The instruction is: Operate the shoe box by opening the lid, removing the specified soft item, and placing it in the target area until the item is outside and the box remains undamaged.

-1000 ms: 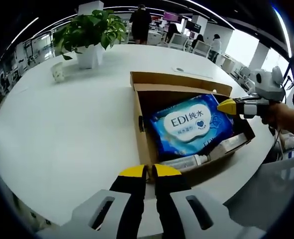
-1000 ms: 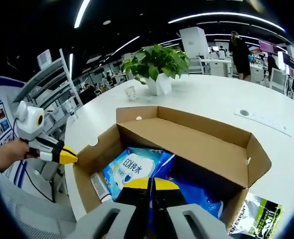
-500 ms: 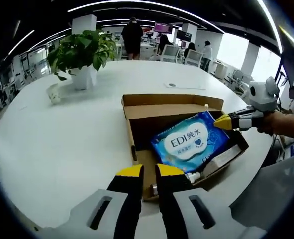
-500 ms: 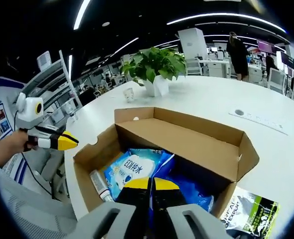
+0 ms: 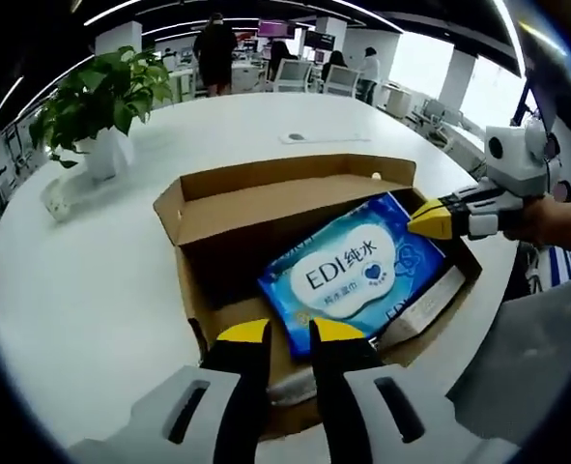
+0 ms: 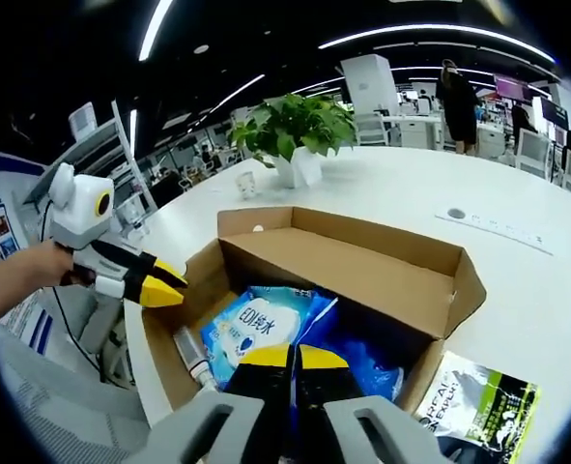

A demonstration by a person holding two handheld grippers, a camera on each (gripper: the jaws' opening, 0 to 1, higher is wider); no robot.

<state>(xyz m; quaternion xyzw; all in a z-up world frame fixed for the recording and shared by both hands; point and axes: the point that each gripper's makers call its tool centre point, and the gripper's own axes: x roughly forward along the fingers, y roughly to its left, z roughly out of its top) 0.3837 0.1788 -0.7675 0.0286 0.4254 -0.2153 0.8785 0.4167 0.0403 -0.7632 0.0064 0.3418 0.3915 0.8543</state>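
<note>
Left gripper view: my left gripper (image 5: 290, 333) hangs over the near wall of the open brown cardboard shoe box (image 5: 266, 198) on the round white table (image 5: 82, 280), jaws a narrow gap apart, holding nothing. The blue wet-wipes pack (image 5: 357, 273) lies tilted inside, just beyond my tips. My right gripper (image 5: 430, 220) pinches the pack's far corner.

Right gripper view: my right gripper (image 6: 284, 356) has its jaws closed together over the pack (image 6: 266, 324) in the box (image 6: 362, 271). My left gripper (image 6: 164, 287) hovers beside the box's wall. A green-and-black printed pouch (image 6: 483, 401) lies just outside.
</note>
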